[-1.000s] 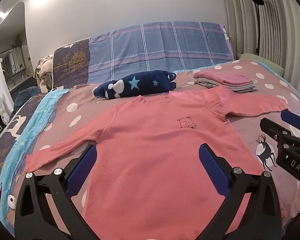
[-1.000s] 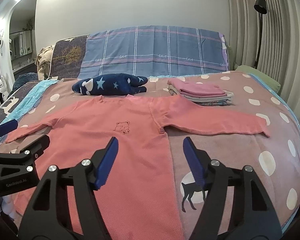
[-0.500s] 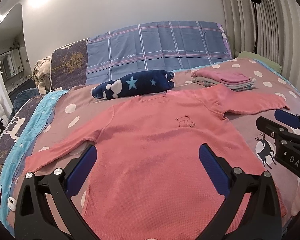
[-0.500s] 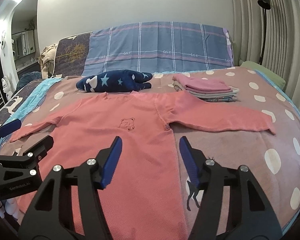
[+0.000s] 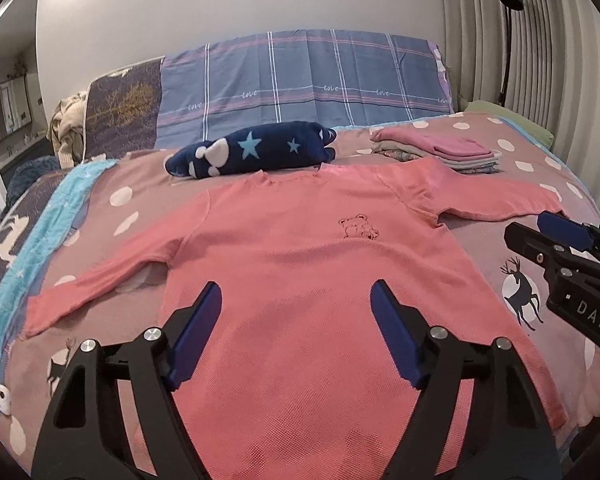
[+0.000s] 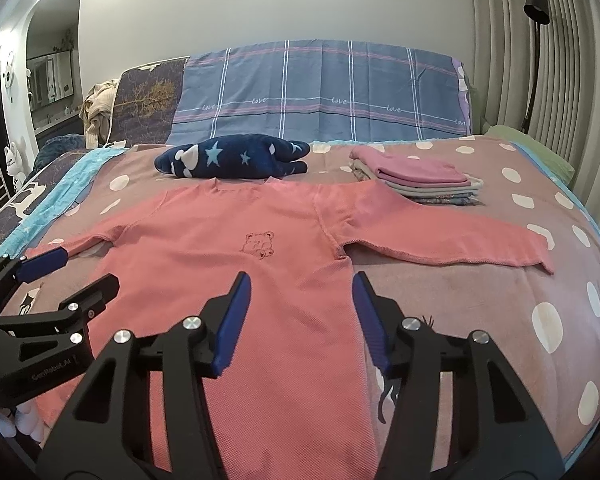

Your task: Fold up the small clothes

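Pink shirt [image 5: 300, 264] is spread flat on the bed [image 5: 540, 160], sleeves out. Above its near hem, left tool [image 5: 296, 320] and right tool [image 6: 300, 304] are seen closing, nothing pinched. Folded clothes [image 6: 420, 180] are stacked far right.

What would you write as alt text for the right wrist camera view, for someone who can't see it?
A pink long-sleeved shirt with a small bear print lies flat, sleeves spread, on a polka-dot bedspread. The right gripper hangs above its side edge, jaws closing on nothing; the left gripper enters from the left. Behind lie a navy star-print plush and a stack of folded clothes.
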Motion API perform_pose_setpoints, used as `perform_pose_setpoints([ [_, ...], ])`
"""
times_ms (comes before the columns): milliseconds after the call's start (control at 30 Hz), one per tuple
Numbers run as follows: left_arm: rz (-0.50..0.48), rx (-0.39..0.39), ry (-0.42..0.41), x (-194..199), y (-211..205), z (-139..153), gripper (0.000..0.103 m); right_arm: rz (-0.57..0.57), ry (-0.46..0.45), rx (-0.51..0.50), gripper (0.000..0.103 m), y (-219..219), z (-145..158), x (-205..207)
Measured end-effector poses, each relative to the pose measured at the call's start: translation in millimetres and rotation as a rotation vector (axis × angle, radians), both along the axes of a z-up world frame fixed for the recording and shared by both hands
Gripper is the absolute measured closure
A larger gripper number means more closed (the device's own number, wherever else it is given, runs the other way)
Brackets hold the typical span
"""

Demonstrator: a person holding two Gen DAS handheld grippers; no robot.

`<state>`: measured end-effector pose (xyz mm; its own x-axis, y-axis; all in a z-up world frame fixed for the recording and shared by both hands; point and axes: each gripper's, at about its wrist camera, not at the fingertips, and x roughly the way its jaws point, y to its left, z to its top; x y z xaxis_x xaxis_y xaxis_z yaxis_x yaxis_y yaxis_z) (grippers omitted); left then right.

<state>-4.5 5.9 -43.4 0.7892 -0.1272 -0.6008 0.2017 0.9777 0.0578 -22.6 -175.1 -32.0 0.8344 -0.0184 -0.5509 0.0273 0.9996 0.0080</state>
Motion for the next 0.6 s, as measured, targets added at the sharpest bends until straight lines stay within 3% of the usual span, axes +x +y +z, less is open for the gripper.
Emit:
perform_pose_setpoints([
  [133,0.014,-0.048,0.022,7.3,13.8,-6.2,0.030,0.002,0.016,0.010,0.049,0.6,-2.3,5.2],
  [300,0.025,-0.103,0.065,18.1,34.3,-15.7,0.048,0.008,0.032,-0.005,0.049,5.3,-7.2,13.9],
  [600,0.097,-0.184,0.111,37.8,73.6,-27.6,0.049,0.022,0.066,-0.008,0.044,12.7,-17.7,33.1],
])
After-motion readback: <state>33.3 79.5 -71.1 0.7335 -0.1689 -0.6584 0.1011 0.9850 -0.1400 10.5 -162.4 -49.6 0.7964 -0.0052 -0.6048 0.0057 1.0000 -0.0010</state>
